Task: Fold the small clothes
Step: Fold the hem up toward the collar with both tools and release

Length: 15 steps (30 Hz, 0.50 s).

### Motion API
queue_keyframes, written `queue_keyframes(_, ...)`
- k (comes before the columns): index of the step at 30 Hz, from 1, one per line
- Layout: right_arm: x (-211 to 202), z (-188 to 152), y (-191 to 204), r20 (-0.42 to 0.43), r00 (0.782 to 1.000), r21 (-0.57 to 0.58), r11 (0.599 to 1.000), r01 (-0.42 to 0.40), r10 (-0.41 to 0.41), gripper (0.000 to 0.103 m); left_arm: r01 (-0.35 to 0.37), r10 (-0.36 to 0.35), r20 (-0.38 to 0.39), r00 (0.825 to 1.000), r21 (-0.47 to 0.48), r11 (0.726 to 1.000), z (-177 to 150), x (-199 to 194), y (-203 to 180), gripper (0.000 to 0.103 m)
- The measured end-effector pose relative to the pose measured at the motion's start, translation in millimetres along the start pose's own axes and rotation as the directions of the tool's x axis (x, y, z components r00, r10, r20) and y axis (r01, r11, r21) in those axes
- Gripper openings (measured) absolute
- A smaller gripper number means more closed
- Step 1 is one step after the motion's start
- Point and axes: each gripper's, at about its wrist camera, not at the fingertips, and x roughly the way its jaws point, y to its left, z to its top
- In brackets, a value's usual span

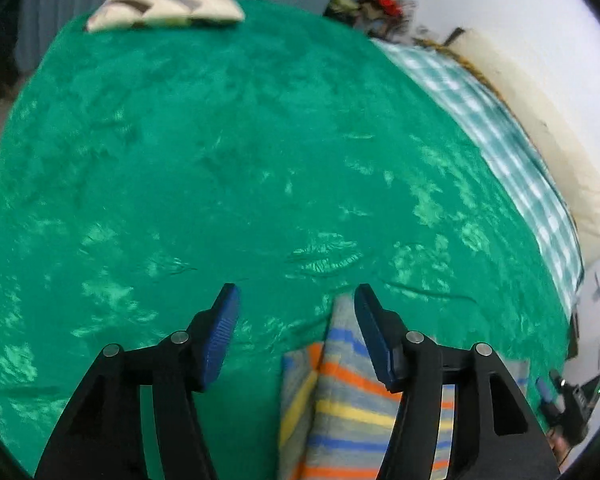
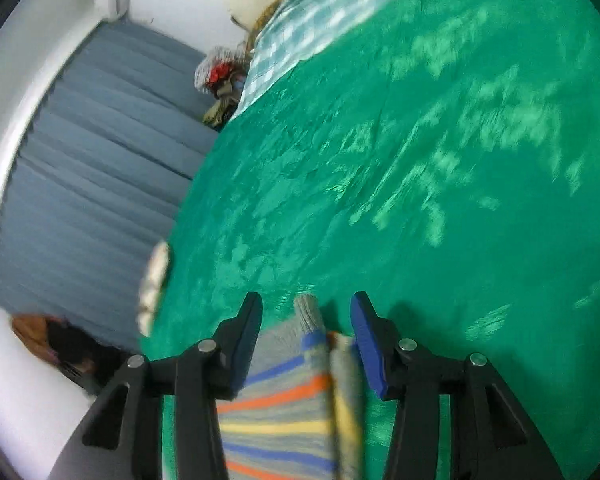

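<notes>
A small grey garment with orange, yellow and blue stripes (image 1: 340, 408) lies on the green bedspread (image 1: 220, 160). In the left wrist view my left gripper (image 1: 296, 300) is open just above the bed, and the garment lies under its right finger. The other gripper shows at the lower right edge (image 1: 548, 392). In the right wrist view the striped garment (image 2: 280, 412) lies between and below the open fingers of my right gripper (image 2: 305, 308), with a folded edge running up its right side. Neither gripper holds the cloth.
A patterned pillow (image 1: 164, 6) lies at the far edge of the bed. A green-and-white checked sheet (image 1: 512, 152) runs along the wall side. A pile of items with something red (image 1: 384, 4) sits in the corner. Blue-grey curtains (image 2: 100, 160) hang beyond the bed.
</notes>
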Motion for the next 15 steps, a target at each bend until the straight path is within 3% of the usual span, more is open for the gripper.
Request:
queue_keyframes(3,-18,-16,35,-0.040,0.997,-0.245,0.968,0.058,-0.070,0.047,0.043,-0.046,0.012,0.999,0.162,0.986,-43,-33,-14,0.060)
queue_keyframes(5,-30,-47,66,-0.106,0.991,-0.429,0.903,0.023,-0.076,0.047,0.109,-0.108,-0.021,0.994,0.312,0.944,-87,-46,-30,0.060)
queue_keyframes(7,-37,-90,88,-0.188,0.979,-0.576,0.816,-0.043,-0.082,0.047,0.128,-0.094,-0.095,0.991,0.476,0.870,-143,-49,-46,0.046)
queue_keyframes(8,-37,-110,95,-0.228,0.969,-0.628,0.774,-0.074,-0.093,0.047,0.120,-0.055,-0.137,0.989,0.532,0.838,-165,-44,-49,0.025)
queue_keyframes(9,-35,-130,97,-0.268,0.956,-0.673,0.733,-0.098,-0.119,0.041,0.093,0.028,-0.196,0.980,0.579,0.810,-193,-35,-44,0.002)
queue_keyframes(11,-23,-170,79,-0.311,0.906,-0.755,0.654,-0.052,-0.287,0.031,0.048,0.085,-0.203,0.976,0.576,0.816,-214,-35,-20,0.003)
queue_keyframes(12,-19,-185,59,-0.291,0.866,-0.799,0.601,0.014,-0.407,0.024,0.029,0.093,-0.186,0.978,0.567,0.823,-216,-41,-9,0.003)
queue_keyframes(14,-39,-188,51,-0.244,0.891,-0.805,0.592,0.034,-0.383,0.022,0.001,0.104,-0.167,0.981,0.532,0.847,-211,-60,2,0.003)
queue_keyframes(15,-47,-185,54,-0.223,0.886,-0.797,0.599,0.074,-0.406,0.022,0.001,0.088,-0.152,0.984,0.511,0.860,-208,-69,2,0.003)
